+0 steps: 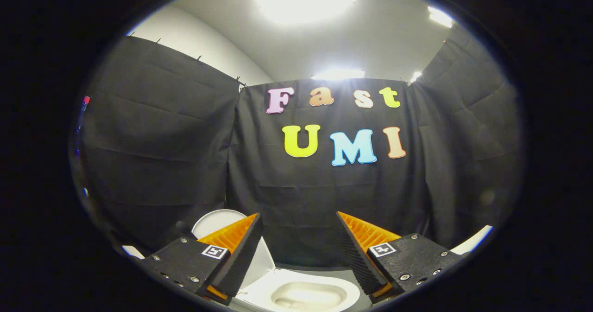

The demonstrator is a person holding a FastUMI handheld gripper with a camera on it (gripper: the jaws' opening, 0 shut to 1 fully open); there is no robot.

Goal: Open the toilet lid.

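now, fingers: your gripper (300, 251) is spread wide, holding nothing.
lid (217, 221): raised upright, behind your left finger.
bowl (305, 296): uncovered, below and between the fingers.

- The toilet lid (217, 221) looks like smooth, glossy white plastic.
- The toilet bowl (308, 293) has a shiny, smooth, ceramic-looking surface with soft highlights inside.
- The gripper (299, 249), its fingers spread apart and touching nothing, has ribbed pads (354, 256) with a rough matt face; the finger mounts are matt plastic with small shiny metal screws.
- The booth wall (185, 140) is matt, creased cloth.
- The ceiling (380, 38) looks smooth and painted.
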